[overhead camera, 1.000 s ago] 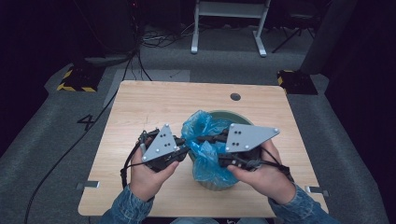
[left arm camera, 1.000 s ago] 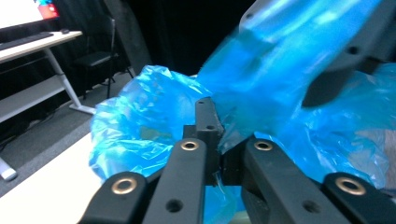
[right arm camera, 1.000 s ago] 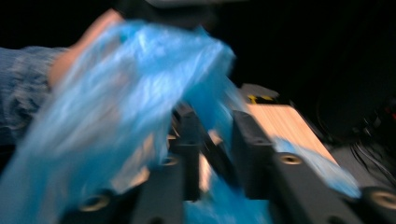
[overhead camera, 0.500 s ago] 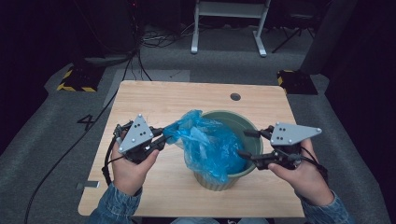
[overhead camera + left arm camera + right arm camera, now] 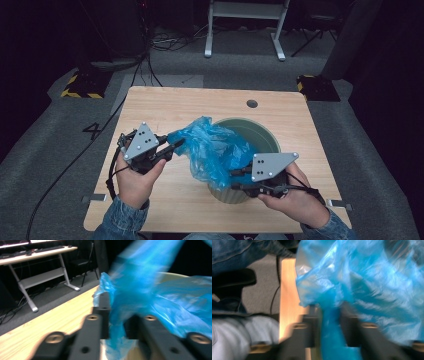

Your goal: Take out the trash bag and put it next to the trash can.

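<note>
Bag (image 5: 215, 150) of thin, crumpled blue plastic now hangs half in the green bin (image 5: 260, 132), its long axis running from the bench's (image 5: 200, 105) left toward the bin's near rim. Half a second ago the right tongs (image 5: 239, 179) were out at the bin's right; they have come in to the near rim. Left tongs (image 5: 176, 145) and right tongs are each clamped on a fold of the bag.

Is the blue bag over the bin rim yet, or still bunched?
Bunched, not fitted. The blue plastic bag is stretched between the left hand-held gripper and right hand-held gripper, above the green bin, far rim bare.
</note>
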The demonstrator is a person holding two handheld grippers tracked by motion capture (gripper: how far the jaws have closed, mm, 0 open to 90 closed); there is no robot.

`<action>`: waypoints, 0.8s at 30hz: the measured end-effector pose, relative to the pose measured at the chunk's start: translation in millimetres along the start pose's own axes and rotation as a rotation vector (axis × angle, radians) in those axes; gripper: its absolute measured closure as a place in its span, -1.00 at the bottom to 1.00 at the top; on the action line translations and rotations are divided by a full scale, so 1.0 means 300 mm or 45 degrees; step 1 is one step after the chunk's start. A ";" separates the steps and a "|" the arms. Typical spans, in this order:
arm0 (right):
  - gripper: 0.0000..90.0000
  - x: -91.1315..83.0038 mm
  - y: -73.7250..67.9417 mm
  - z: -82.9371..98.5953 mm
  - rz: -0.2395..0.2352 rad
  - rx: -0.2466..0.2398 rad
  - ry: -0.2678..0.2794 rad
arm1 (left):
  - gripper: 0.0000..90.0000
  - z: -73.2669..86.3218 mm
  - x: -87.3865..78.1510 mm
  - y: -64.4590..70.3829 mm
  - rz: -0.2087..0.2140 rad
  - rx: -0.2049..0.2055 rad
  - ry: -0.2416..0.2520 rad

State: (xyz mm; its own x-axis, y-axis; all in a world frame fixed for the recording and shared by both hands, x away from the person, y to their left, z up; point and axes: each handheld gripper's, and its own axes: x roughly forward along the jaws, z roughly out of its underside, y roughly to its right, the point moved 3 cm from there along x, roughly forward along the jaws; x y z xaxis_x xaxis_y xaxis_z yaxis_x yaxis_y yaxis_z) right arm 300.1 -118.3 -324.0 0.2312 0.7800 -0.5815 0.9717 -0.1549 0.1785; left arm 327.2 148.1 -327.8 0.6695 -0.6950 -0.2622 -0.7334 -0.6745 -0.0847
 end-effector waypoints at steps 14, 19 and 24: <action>0.95 0.009 0.283 -0.078 0.257 0.125 -0.051 | -0.26 0.018 -0.058 0.044 -0.037 0.067 0.034; 0.94 0.070 0.332 -0.068 0.268 0.158 -0.095 | -0.59 -0.012 0.002 0.077 0.006 0.091 0.006; 0.93 0.117 0.332 -0.078 0.232 0.175 -0.074 | -0.60 -0.020 0.125 0.091 0.058 0.106 -0.098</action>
State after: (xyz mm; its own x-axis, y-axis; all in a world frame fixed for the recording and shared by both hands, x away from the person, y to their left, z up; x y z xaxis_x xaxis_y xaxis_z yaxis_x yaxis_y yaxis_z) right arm 403.8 -92.0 -308.1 0.4018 0.6961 -0.5950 0.9103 -0.3741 0.1771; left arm 333.1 102.1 -334.2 0.6268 -0.7009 -0.3404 -0.7720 -0.6177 -0.1497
